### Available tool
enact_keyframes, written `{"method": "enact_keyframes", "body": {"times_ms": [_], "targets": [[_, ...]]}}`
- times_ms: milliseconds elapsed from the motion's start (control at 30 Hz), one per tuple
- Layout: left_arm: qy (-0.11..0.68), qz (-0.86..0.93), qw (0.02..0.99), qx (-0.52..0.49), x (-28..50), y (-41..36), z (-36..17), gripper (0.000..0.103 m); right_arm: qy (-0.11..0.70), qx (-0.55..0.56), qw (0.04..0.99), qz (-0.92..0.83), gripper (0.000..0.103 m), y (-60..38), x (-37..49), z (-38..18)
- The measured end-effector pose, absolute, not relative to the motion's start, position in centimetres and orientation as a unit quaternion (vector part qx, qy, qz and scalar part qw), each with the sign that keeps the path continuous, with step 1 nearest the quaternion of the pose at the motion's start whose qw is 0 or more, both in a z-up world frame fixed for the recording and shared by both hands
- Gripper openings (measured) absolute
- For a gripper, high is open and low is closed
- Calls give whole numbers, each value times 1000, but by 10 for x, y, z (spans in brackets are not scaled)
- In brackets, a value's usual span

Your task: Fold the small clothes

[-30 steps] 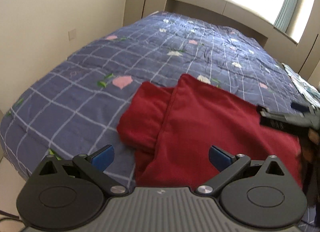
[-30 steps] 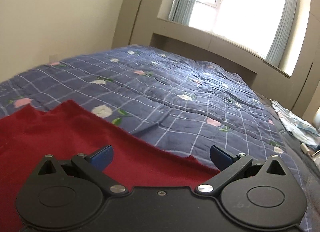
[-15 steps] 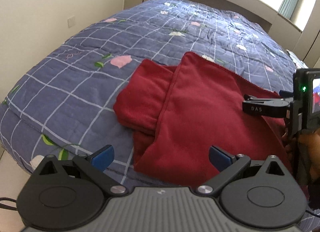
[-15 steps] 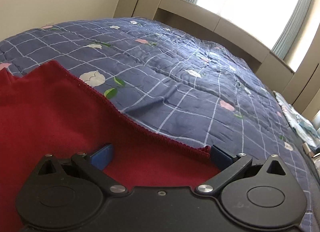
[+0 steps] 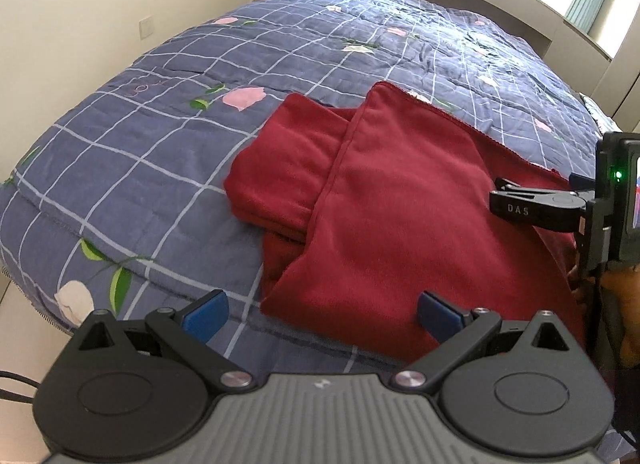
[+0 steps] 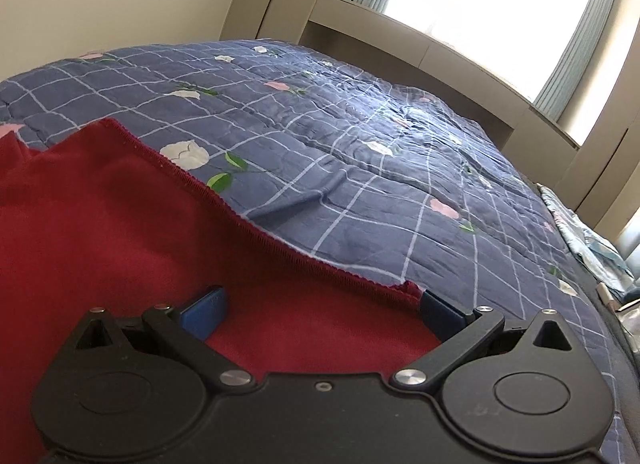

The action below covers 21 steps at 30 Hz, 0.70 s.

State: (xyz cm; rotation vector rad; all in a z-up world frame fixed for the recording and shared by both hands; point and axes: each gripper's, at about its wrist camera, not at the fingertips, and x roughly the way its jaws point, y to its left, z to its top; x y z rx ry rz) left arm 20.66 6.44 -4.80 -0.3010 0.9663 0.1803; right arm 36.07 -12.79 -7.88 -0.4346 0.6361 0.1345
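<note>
A dark red garment (image 5: 392, 199) lies partly folded on the blue checked quilt, one flap laid over a thicker folded part (image 5: 284, 167) at its left. My left gripper (image 5: 322, 314) hovers open over the garment's near edge, with nothing between its blue pads. The right gripper (image 5: 508, 187) reaches in from the right of the left wrist view, low over the red cloth. In the right wrist view, the right gripper (image 6: 320, 314) is open with the red garment (image 6: 100, 232) spread just beneath it; its stitched hem (image 6: 256, 232) runs diagonally past the right pad.
The blue floral quilt (image 5: 168, 135) covers the whole bed (image 6: 380, 167), and its near edge drops off at the lower left. A beige wall stands at the left, a window ledge beyond the bed. Light patterned fabric (image 6: 592, 248) lies at the bed's right side.
Both grippers have tipped down and closed in on the garment. The right gripper has come further into the left wrist view and sits lower over the red cloth. Both stay open.
</note>
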Motion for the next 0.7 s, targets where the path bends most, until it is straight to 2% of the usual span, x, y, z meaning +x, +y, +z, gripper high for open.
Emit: {"method": "enact_keyframes", "body": {"times_ms": [700], "targets": [[452, 96, 874, -147, 190, 65, -57, 103, 298, -107, 947, 50, 102, -147, 283, -75]]}}
